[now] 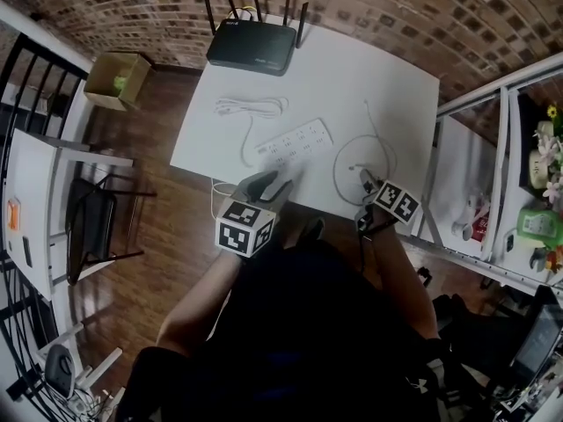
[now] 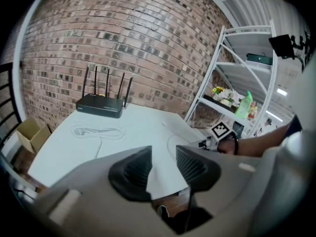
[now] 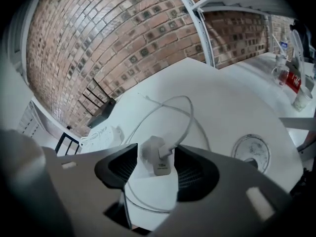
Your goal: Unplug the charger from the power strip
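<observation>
Seen from the head view, a person leans over a white counter set against a brick wall, with a marker-cubed tool in each hand. A long white power strip lies near the middle of the counter. A black router with upright antennas stands at the far edge, and a coiled white mains lead lies between them.

The left tongs hover over the near edge of the counter, just short of the power strip. The left gripper view shows the left tongs apart with only bare counter and floor between them. It also takes in the router, the coiled lead and, off to the side, the person's other hand.

The right tongs point down at the counter's right part, well apart from the power strip. Only the right gripper view makes the detail clear. A small white charger lies unplugged on the counter, directly between the wide-open right tongs, whose pads do not press on it. Its thin white cable loops away across the counter. The power strip shows beyond, to the left. A round grey disc is set in the counter to the right.
</observation>
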A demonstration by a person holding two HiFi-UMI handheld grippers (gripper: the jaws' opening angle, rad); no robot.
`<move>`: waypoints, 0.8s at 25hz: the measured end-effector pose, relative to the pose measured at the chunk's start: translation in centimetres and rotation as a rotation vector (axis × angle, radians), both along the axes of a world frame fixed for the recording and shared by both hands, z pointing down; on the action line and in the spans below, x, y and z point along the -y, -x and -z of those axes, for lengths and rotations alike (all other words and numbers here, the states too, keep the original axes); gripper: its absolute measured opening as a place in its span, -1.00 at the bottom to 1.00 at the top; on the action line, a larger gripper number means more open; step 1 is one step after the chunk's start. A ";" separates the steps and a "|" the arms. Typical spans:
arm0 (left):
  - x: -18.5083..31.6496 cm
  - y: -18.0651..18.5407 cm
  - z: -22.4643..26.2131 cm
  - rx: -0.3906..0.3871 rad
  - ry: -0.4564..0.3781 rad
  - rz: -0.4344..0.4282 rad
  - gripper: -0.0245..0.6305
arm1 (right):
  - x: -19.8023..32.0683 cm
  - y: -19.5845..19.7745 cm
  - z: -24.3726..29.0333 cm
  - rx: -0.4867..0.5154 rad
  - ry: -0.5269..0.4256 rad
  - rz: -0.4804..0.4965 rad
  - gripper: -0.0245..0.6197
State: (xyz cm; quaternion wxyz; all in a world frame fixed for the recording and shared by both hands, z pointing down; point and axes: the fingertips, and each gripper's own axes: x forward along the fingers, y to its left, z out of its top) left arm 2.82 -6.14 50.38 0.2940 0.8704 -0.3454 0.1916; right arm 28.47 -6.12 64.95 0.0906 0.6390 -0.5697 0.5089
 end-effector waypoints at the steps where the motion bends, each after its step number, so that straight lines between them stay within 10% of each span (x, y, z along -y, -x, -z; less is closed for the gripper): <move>1: 0.0 0.0 0.1 -0.001 -0.001 -0.004 -0.46 | -0.2 -0.1 0.3 -0.008 0.000 -0.005 -0.18; 11: -0.4 0.2 1.4 -0.039 -0.027 -0.071 -0.46 | -1.3 2.2 7.9 -0.052 -0.147 0.007 -0.25; 20: -1.6 0.6 3.7 -0.106 -0.107 -0.145 -0.54 | -2.9 9.7 17.5 -0.028 -0.379 0.113 -0.71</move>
